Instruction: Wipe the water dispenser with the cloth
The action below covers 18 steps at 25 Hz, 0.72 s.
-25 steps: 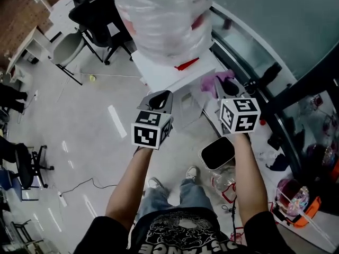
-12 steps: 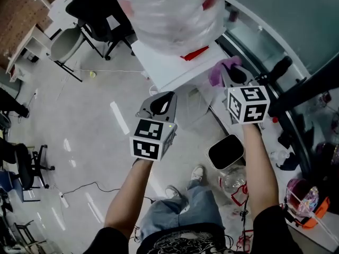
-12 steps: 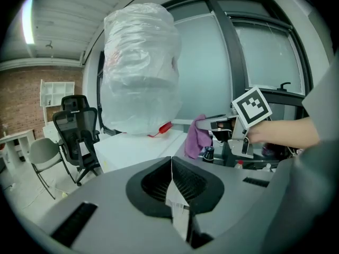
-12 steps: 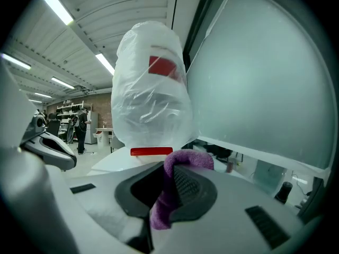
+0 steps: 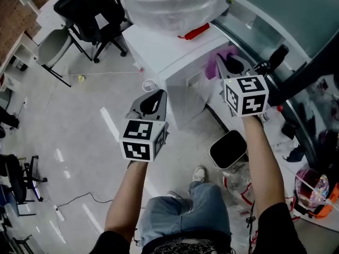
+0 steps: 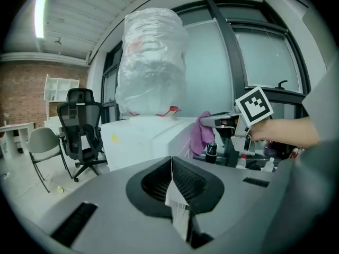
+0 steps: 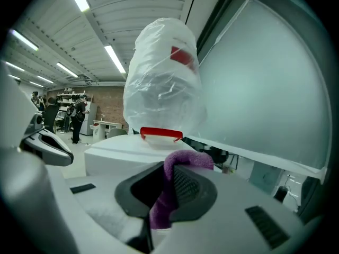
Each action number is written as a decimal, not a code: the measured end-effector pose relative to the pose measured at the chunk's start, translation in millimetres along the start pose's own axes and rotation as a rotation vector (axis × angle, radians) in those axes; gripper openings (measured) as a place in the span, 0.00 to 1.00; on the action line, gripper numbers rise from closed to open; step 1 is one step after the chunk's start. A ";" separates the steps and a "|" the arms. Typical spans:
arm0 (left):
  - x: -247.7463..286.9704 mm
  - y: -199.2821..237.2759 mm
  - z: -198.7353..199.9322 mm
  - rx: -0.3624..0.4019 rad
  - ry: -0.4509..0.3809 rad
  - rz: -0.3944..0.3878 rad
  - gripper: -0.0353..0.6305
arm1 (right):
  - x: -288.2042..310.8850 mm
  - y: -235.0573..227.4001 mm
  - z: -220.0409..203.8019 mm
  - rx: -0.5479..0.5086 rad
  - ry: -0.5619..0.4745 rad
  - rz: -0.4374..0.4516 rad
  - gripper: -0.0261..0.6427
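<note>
The white water dispenser (image 5: 175, 57) stands ahead with a plastic-wrapped bottle (image 5: 169, 4) on top and a red ring (image 5: 193, 32) at the bottle's neck. My right gripper (image 5: 229, 63) is shut on a purple cloth (image 5: 217, 62) and hovers by the dispenser's right upper edge. The cloth (image 7: 172, 187) hangs from between the jaws, with the dispenser top (image 7: 132, 152) just beyond. My left gripper (image 5: 153, 100) is shut with nothing in it, low in front of the dispenser (image 6: 143, 136). In the left gripper view the cloth (image 6: 200, 134) dangles from the right gripper (image 6: 214, 121).
A black bin (image 5: 229, 148) and a clear bottle (image 5: 235, 180) sit on the floor by my feet. Office chairs (image 5: 85, 15) stand to the left. A window frame and a cluttered ledge (image 5: 296, 115) run along the right.
Both grippers have moved closer to the dispenser. The right one with the cloth has risen toward its upper right edge; the left has dropped a little lower in the view.
</note>
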State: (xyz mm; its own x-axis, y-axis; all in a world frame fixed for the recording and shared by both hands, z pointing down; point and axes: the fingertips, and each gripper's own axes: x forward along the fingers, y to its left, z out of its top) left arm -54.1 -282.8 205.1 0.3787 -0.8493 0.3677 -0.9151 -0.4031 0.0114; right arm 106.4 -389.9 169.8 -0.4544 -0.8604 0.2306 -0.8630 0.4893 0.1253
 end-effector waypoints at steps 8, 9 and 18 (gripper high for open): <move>29.9 21.7 -54.6 0.010 -0.028 0.013 0.09 | 15.6 -0.4 -49.4 -0.016 -0.037 -0.026 0.09; 33.8 20.7 -60.7 0.015 -0.035 0.009 0.09 | 17.4 -1.1 -57.5 -0.017 -0.041 -0.030 0.09; 70.3 24.0 -126.1 0.029 -0.076 0.006 0.09 | 40.8 -1.5 -135.9 0.016 -0.079 -0.054 0.09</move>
State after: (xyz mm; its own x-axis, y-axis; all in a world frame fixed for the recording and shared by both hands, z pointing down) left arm -66.9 -309.3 348.6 0.3837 -0.8746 0.2964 -0.9133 -0.4068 -0.0178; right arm 119.2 -406.4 310.2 -0.4228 -0.8941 0.1475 -0.8896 0.4406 0.1202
